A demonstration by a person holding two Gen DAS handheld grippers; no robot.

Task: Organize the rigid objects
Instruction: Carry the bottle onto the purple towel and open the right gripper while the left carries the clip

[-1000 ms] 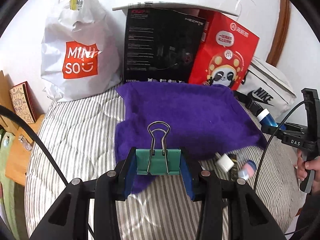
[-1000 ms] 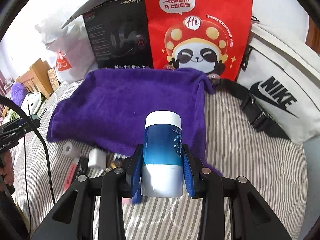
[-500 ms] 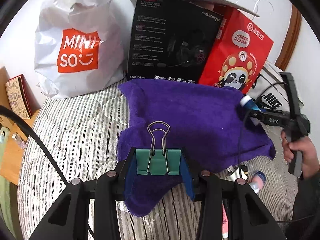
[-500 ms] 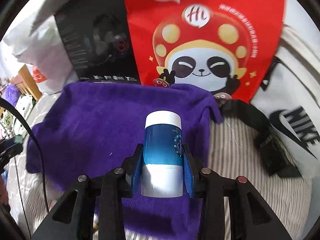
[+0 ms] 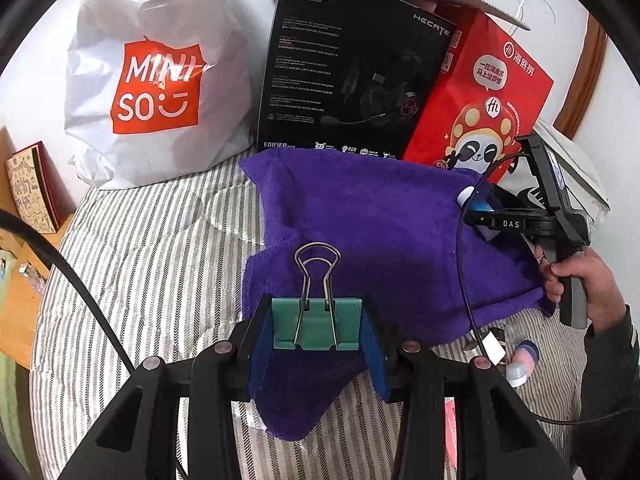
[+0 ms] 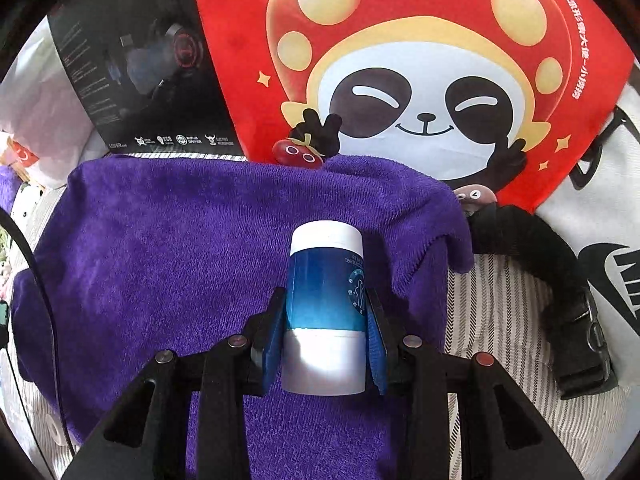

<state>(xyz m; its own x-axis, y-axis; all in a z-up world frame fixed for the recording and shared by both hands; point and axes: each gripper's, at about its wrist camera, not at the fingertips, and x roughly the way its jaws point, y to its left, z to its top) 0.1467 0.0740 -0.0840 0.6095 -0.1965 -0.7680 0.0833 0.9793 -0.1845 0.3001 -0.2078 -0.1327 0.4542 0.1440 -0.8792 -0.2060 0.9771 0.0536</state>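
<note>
A green binder clip [image 5: 316,330] with its wire handles up sits pinched between the blue pads of my left gripper [image 5: 315,304], which is shut on it above the near edge of a purple towel [image 5: 380,232]. My right gripper [image 6: 326,294] holds a blue bottle with a white cap [image 6: 326,264] low over the towel's [image 6: 180,248] far right corner. Its jaws are opening, the bottle still between the pads and touching them. The left wrist view shows the right gripper [image 5: 478,208] and a hand at the towel's right side.
Behind the towel stand a white Miniso bag [image 5: 156,80], a black headset box [image 5: 352,72] and a red panda bag [image 6: 420,80]. A white Nike bag [image 6: 600,220] and black strap buckle [image 6: 576,320] lie right. Small items [image 5: 520,360] lie on the striped bedding [image 5: 152,264].
My right gripper carried the bottle forward and down over the towel toward the red bag. My left gripper edged forward early on, the clip still in it.
</note>
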